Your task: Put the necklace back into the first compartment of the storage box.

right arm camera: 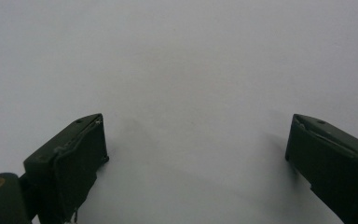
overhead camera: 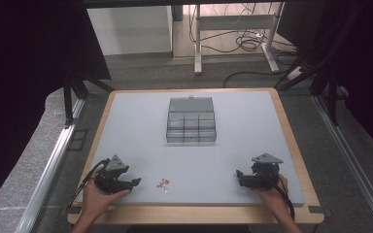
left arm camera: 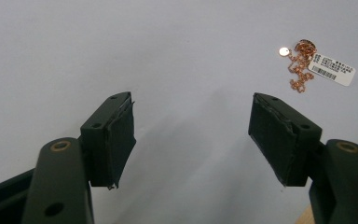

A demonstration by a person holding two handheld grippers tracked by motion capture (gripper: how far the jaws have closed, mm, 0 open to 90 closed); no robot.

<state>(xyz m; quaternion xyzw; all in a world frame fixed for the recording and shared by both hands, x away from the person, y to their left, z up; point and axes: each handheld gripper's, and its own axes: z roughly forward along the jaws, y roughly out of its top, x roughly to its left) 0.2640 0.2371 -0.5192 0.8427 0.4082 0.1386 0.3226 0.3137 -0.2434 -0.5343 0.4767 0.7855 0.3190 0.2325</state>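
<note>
**Both hand-held grippers open near the table's front edge**

The left hand-held gripper (overhead camera: 135,182) rested low on the grey table (overhead camera: 141,126) with its jaws spread wide and nothing between them. Just beyond them lay a rose-gold chain (left arm camera: 300,65) with a white barcode tag (left arm camera: 332,70). The right hand-held gripper (overhead camera: 240,175) sat well apart, jaws equally wide over bare surface. A clear compartment box (overhead camera: 191,121), lid raised, stood mid-table.
</note>
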